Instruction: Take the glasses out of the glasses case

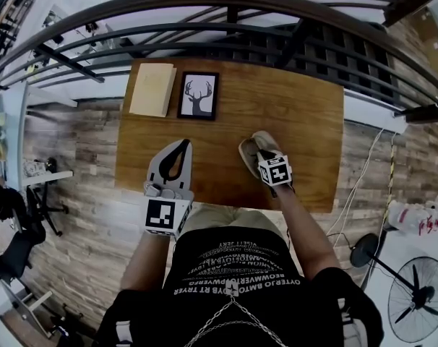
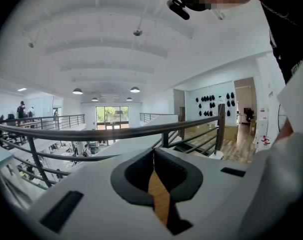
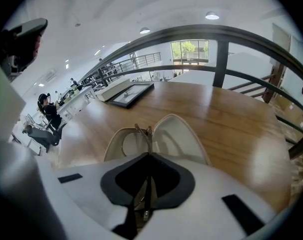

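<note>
The left gripper (image 1: 180, 150) hangs over the near left part of the table (image 1: 306, 121). Its fingers (image 2: 141, 169) are pressed together at the tips with nothing between them, only a sliver of wood showing through the gap lower down. It plays no part for now. Well beyond those fingers, at the far edge, lie a pale booklet (image 1: 152, 89) and a framed picture of a deer (image 1: 198, 95), neither touched.

To the right, the right gripper (image 1: 262, 153) points steeply down into the glasses case (image 1: 246, 152), which lies open, its cream lid (image 3: 179, 134) tipped back just past the fingertips. The fingers (image 3: 164, 176) are clenched on the glasses (image 3: 142, 130): a thin metal part of the frame runs up between the pads, and one lens sits just left of them, low inside the case.

So, as I read it, the opening is done and the grip is made, but the glasses lie in the case yet. What is left is the lift: raising them clear of the shell and setting them on the bare wood beside the fingers. The hold is on a slim piece of metal, so it may twist.
</note>
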Action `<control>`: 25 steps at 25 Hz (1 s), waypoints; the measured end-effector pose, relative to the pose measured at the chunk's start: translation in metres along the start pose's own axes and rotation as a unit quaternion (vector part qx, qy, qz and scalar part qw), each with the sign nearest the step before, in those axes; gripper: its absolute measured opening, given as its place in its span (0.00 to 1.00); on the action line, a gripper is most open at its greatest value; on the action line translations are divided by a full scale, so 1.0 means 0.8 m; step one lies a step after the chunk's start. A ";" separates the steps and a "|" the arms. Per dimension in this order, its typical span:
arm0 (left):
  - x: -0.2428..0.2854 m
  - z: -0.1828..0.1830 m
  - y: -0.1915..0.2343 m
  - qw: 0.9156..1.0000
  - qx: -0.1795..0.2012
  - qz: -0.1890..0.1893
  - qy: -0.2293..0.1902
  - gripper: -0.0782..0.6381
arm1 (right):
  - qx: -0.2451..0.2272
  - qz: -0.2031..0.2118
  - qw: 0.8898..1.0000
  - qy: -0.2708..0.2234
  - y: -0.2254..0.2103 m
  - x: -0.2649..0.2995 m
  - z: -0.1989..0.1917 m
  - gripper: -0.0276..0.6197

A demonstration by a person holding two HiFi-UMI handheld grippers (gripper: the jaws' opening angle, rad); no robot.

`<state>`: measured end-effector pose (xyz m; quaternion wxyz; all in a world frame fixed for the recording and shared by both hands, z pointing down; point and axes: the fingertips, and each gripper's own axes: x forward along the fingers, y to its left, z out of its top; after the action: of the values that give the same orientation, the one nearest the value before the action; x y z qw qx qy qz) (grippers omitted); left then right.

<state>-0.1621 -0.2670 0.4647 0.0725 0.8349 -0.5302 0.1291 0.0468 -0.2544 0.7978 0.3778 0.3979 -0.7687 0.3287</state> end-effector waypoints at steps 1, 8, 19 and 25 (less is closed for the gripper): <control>0.000 0.001 -0.001 1.000 0.000 0.000 -0.002 0.15 | 0.000 0.002 1.000 -0.004 0.001 -0.004 0.003 0.09; -0.001 0.003 -0.012 1.000 -0.001 0.000 -0.002 0.15 | -0.016 0.017 0.999 -0.043 0.008 -0.036 0.018 0.09; -0.014 0.010 -0.035 1.000 0.002 0.004 -0.013 0.15 | -0.076 0.028 0.989 -0.120 0.029 -0.107 0.050 0.09; -0.026 0.019 -0.043 1.000 0.003 0.014 -0.025 0.15 | -0.087 0.030 0.984 -0.153 0.034 -0.132 0.062 0.09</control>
<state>-0.1374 -0.2385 0.4447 0.0548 0.8304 -0.5433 0.1107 0.0495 -0.2432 0.6786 0.2791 0.3862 -0.8544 0.2074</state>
